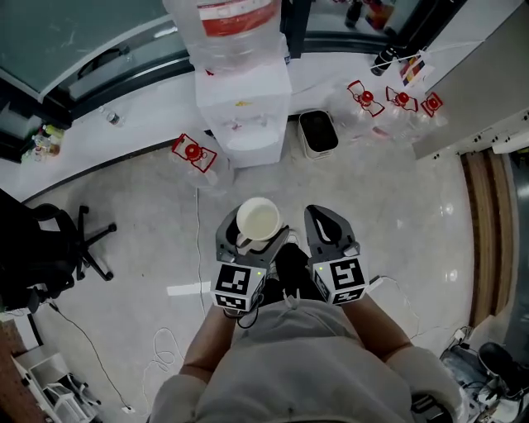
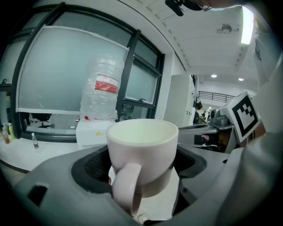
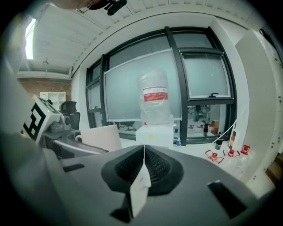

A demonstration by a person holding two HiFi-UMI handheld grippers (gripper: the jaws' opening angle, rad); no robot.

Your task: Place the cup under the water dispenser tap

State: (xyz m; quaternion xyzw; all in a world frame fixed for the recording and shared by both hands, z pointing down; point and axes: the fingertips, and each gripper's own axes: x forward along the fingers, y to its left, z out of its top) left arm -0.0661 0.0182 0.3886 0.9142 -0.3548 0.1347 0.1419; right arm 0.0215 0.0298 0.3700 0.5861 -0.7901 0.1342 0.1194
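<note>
A white cup (image 1: 258,220) with a handle stands upright between the jaws of my left gripper (image 1: 254,231), which is shut on its sides. In the left gripper view the cup (image 2: 141,152) fills the middle, handle toward the camera. The white water dispenser (image 1: 242,107), topped by a clear bottle (image 1: 223,25), stands ahead against the curved window ledge, and its taps (image 1: 240,125) face me. It is still some way off in both gripper views (image 2: 95,128) (image 3: 154,132). My right gripper (image 1: 328,221) is beside the left one, jaws closed on a string with a small paper tag (image 3: 140,185).
A black bin (image 1: 318,132) stands right of the dispenser. Red-capped clear bottles lie on the floor left of it (image 1: 194,153) and at the back right (image 1: 397,99). An office chair (image 1: 74,240) is at the left, and a thin cable (image 1: 198,240) runs across the floor.
</note>
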